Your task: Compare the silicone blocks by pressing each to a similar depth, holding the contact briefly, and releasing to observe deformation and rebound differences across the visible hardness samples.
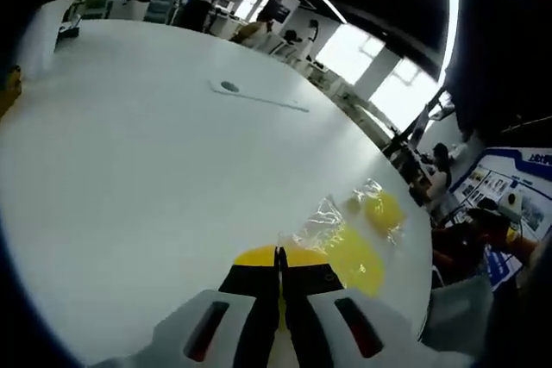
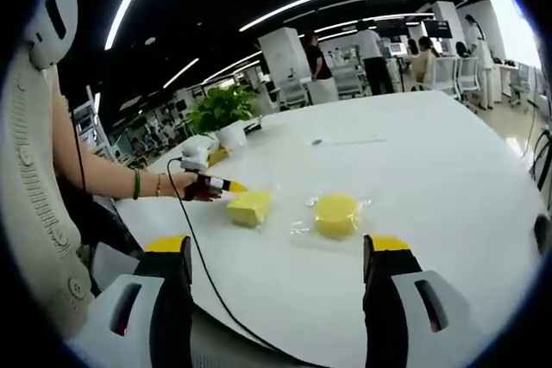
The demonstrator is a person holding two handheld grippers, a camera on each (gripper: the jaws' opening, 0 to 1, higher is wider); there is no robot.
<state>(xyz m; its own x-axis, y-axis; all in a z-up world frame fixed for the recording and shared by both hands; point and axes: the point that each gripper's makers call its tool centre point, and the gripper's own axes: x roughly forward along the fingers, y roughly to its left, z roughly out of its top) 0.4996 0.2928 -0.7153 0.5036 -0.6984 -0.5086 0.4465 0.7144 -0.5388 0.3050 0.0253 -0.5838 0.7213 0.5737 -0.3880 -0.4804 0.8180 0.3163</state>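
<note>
Two yellow silicone blocks lie on the white bench [image 2: 448,170], each on its own clear wrapper: one square block [image 2: 249,207] to the left and one round block [image 2: 335,214] just to its right, apart from each other. In the right gripper view, the left gripper [image 2: 226,185] reaches in from the left with its yellow tip at the square block's near-left edge; its jaws are pressed together. The right gripper [image 2: 280,256] hangs near the bench edge with jaws spread wide. One potted plant [image 2: 222,114] stands at the far left.
</note>
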